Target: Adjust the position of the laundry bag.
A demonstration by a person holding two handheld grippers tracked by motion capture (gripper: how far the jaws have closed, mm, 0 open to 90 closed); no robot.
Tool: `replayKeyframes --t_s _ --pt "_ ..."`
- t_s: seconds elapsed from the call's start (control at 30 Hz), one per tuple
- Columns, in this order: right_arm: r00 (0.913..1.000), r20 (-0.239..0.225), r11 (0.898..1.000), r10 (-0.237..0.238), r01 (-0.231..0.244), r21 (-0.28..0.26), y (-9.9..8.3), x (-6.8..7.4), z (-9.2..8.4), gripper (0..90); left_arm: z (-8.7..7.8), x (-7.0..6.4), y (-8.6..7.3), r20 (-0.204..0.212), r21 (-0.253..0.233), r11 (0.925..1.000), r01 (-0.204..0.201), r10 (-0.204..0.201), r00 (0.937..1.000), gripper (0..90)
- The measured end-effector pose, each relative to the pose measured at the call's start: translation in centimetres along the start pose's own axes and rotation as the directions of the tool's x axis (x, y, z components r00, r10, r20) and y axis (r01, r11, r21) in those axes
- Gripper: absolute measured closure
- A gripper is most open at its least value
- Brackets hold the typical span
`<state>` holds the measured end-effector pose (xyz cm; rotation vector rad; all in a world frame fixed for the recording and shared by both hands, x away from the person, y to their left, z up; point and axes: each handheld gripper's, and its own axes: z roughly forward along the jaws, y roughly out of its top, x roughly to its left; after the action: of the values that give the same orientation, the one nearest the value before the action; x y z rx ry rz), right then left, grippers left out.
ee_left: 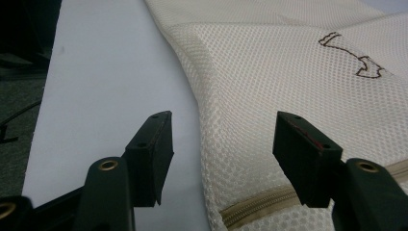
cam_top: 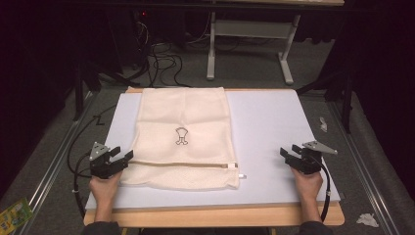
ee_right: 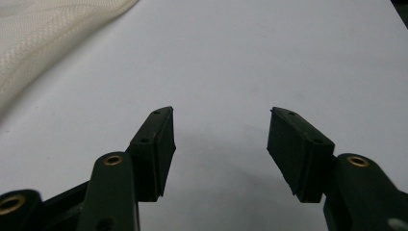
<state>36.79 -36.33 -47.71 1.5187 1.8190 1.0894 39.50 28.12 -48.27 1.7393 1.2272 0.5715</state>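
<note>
My left gripper, jaws spread, should straddle the mesh laundry bag's near-left edge squarely; my right gripper waits released.

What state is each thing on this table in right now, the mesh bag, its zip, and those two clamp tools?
Mesh bag: lying flat on the white board, unfolded.
Zipper: closed, pull at the right end.
Left hand-held gripper: open, jaws either side of the bag's left edge, not pressing it.
Right hand-held gripper: open, holding nothing, over bare board away from the bag.
White board: flat on the wooden table.
</note>
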Motion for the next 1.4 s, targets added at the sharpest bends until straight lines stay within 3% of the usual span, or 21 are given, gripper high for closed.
replayKeyframes --t_s 0.37,0.6,0.7,0.8,0.9,1.07,1.13,1.27,1.4 --pt "0.9999 0.007 1.0 0.013 -0.013 0.002 0.0 0.0 0.0 42.9 0.1 0.0 0.0 0.011 0.007 0.9999 -0.008 0.008 0.9999 40.0" --pt "0.9983 0.014 0.998 0.056 -0.056 -0.01 0.0 -0.5 0.0 38.8 0.4 -0.5 0.2 -0.001 0.039 0.9976 -0.057 0.057 0.9984 40.2" --pt "0.9979 0.005 0.998 0.064 -0.064 -0.006 0.0 -0.7 0.0 39.0 0.4 -0.4 0.2 0.01 0.039 0.9981 -0.047 0.047 0.9988 40.1" --pt "0.9967 -0.02 0.997 0.079 -0.079 -0.008 0.1 -0.9 -0.1 40.5 0.4 0.0 0.3 0.028 0.047 0.9988 -0.01 0.009 0.9996 37.2" --pt "0.9965 -0.011 0.997 0.083 -0.083 -0.009 0.1 -0.8 -0.1 42.4 0.6 0.1 0.4 0.022 0.059 0.9982 -0.008 0.007 0.9997 35.7" --pt "0.9971 -0.013 0.997 0.075 -0.075 0.023 0.3 -0.8 0.2 42.6 0.7 -0.1 0.5 0.018 0.071 0.9972 -0.023 0.022 0.9996 35.3" --pt "0.9994 0.009 0.999 0.032 -0.033 0.023 0.6 -0.7 0.3 43.0 0.7 -0.2 0.8 0.025 0.063 0.9978 -0.02 0.018 0.9995 35.2" --pt "0.9999 -0.004 1.0 0.012 -0.011 0.01 1.0 -0.2 0.0 45.5 0.9 -0.7 1.4 0.036 0.073 0.9964 -0.042 0.04 0.9986 34.9" --pt "0.9993 -0.022 0.999 0.031 -0.03 0.043 1.5 0.4 0.0 45.3 1.0 -1.0 2.0 0.039 0.084 0.9953 -0.047 0.043 0.9983 34.9"
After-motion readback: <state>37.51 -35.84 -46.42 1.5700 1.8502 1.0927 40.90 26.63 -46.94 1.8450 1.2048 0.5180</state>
